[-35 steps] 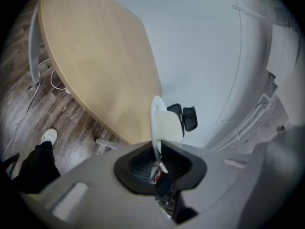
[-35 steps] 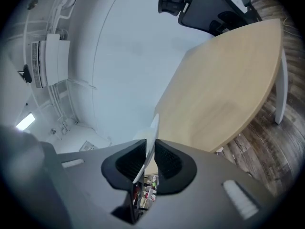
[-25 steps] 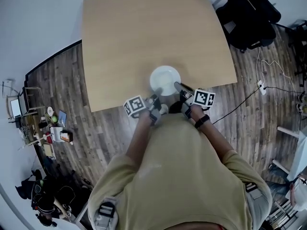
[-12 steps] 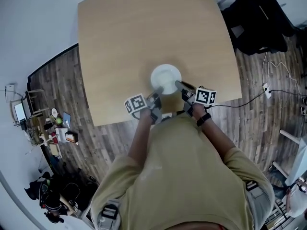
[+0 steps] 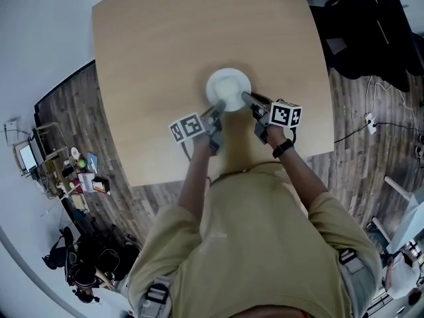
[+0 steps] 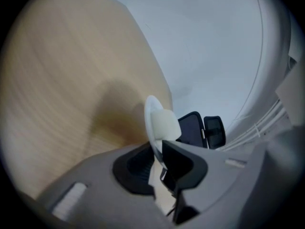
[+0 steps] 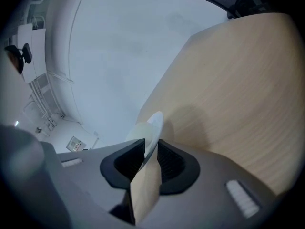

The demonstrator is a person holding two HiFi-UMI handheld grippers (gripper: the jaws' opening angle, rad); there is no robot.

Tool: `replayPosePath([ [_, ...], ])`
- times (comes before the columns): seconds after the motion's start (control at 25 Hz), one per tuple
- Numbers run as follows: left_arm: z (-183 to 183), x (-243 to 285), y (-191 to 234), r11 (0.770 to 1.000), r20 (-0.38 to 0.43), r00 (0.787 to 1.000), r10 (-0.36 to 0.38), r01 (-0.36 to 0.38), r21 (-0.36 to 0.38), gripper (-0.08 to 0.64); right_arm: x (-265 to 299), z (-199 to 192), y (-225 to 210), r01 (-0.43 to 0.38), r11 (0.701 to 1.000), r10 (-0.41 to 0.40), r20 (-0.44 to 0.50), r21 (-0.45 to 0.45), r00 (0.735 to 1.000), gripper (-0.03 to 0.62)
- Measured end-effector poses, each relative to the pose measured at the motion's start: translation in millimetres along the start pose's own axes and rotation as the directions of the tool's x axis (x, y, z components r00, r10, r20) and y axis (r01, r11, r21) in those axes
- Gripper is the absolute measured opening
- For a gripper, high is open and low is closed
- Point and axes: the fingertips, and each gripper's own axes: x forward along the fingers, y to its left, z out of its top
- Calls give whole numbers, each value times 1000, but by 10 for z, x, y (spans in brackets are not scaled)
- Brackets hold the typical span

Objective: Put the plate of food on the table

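Note:
A white plate (image 5: 228, 88) with a pale lump of food (image 6: 164, 125) on it is low over the middle of the light wooden table (image 5: 165, 45); I cannot tell whether it touches the top. My left gripper (image 5: 215, 111) pinches the plate's near-left rim (image 6: 151, 116) and its jaws are opening, with the rim still between the pads. My right gripper (image 5: 246, 98) grips the near-right rim (image 7: 155, 123); its jaws are opening too, the rim between them. The plate's shadow falls on the wood close beside it.
A black office chair (image 5: 371, 25) stands off the table's right side, and a cable with a plug strip (image 5: 371, 121) lies on the wood floor there. A cluttered shelf (image 5: 73, 171) sits at the far left. The table's near edge (image 5: 199, 181) runs just before the person's body.
Both grippers and the plate have moved forward, from the table's near edge to farther in over the tabletop. The plate stays held at its two near sides.

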Motion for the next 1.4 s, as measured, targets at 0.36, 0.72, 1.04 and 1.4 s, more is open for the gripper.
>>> replayPosePath([
  [0.36,607,616,172,993,2,996,93,-93,72,69,467,559,-425,118,991,-120,-31,-68,992,107],
  [0.72,740,731,280,989,3,990,140,-140,47,84,587,671,-464,195,978,-199,-47,-81,979,107],
  [1.04,632,686,348,978,-35,979,200,-198,69,148,546,541,-562,273,954,-286,-113,-121,951,116],
  [1.4,495,468,243,971,-83,971,225,-216,100,428,340,633,-454,295,937,-306,-29,-187,952,190],
])
